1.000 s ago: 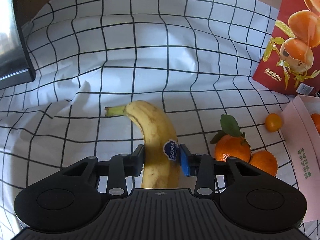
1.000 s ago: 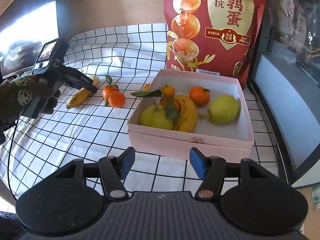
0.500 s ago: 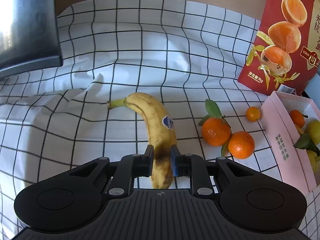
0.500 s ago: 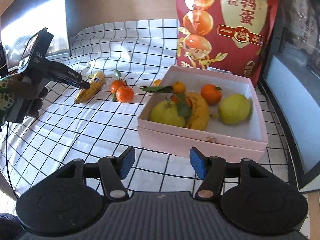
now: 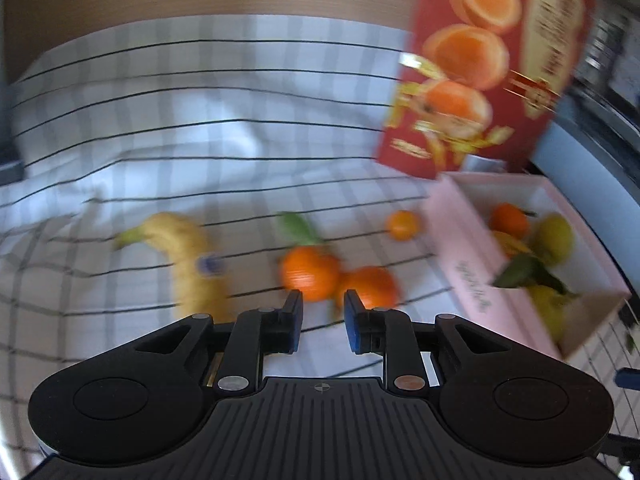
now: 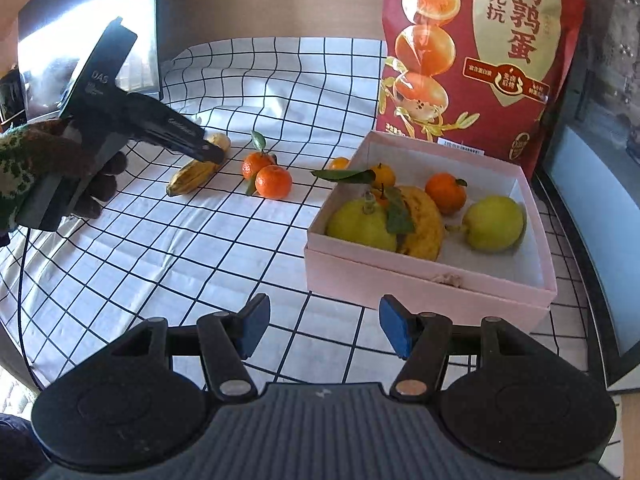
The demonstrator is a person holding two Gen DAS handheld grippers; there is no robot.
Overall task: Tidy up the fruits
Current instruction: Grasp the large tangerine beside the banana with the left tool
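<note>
A banana lies on the checked cloth, also in the right wrist view. Two mandarins with a leaf lie to its right, and a small one sits by the pink box. The box holds pears, a banana and mandarins. My left gripper is empty, its jaws a narrow gap apart, just short of the two mandarins; this view is blurred. It also shows in the right wrist view. My right gripper is open and empty in front of the box.
A red snack bag stands behind the box. A dark screen stands at the far left. A grey appliance borders the right side. The checked cloth covers the table.
My left gripper held the banana's lower end, then let it go and swung right toward the two mandarins. The right gripper moved little.
</note>
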